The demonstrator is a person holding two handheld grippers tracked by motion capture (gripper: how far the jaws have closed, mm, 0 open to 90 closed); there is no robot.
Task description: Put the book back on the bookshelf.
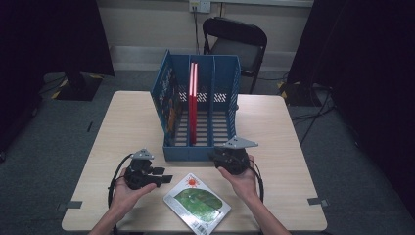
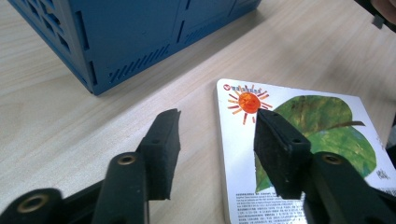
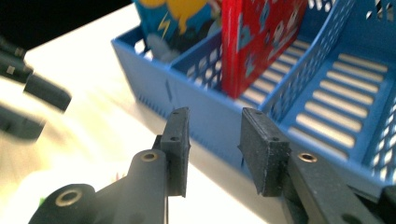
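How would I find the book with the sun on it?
Start at the blue file rack in the middle of the table. Just in front of it, between the two grippers, the book lies flat. Unlike the red book standing in the rack, it shows a green leaf and an orange sun.

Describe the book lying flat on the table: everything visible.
The book is a thin, glossy board book with rounded corners, white cover, an orange sun and a large green leaf. It lies flat on the wooden table, near the front edge, just before the blue rack, apart from it. The open left claw hovers at its edge; nothing grips it.
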